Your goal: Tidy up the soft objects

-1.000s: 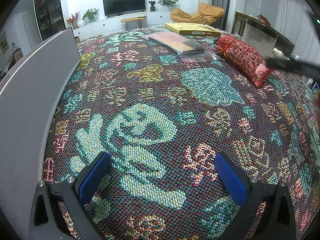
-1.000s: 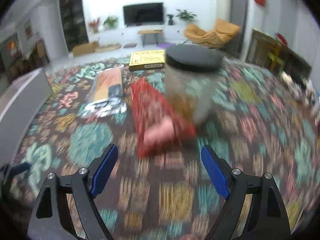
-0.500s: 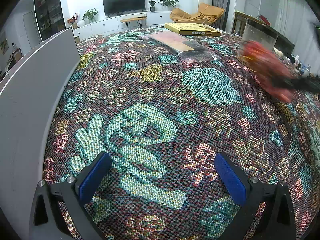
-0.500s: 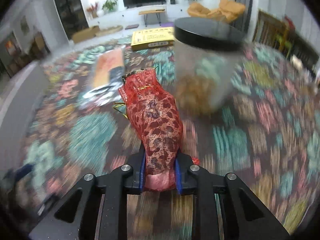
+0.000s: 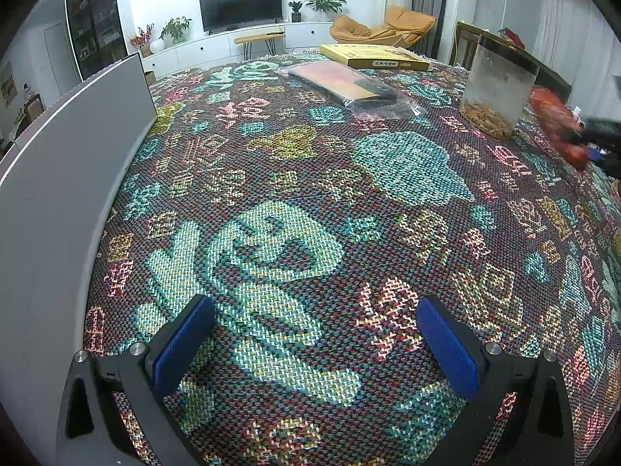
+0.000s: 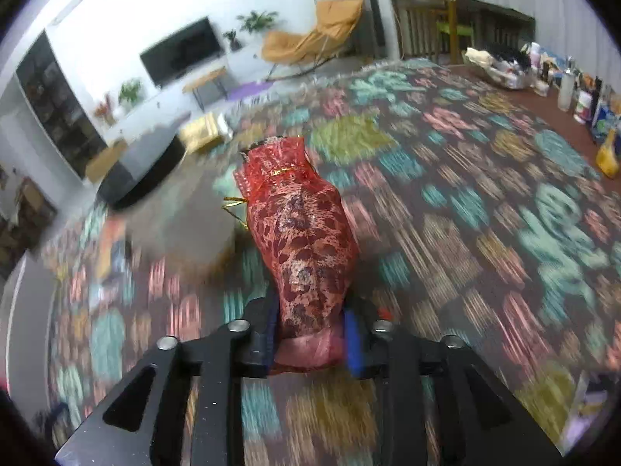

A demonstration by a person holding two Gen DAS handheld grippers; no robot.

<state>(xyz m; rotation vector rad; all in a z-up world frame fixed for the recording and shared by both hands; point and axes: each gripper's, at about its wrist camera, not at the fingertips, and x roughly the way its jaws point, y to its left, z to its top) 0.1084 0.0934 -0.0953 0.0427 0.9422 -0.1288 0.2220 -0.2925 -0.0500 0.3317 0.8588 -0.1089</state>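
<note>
Red pouch (image 6: 306,240) base hidden between fingers (image 6: 351,336) (probably gripped); surroundings blurred.

Black claw (image 5: 316,343) frames, silver screws, blue pads (image 5: 446,343).

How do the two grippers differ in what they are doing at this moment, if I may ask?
The left gripper stands wide open with nothing between its pads; the right gripper has the red mesh pouch between its pads, jaws having just widened. Left hangs over bare patterned cloth; right carries its pouch. Both have blue pads.
</note>
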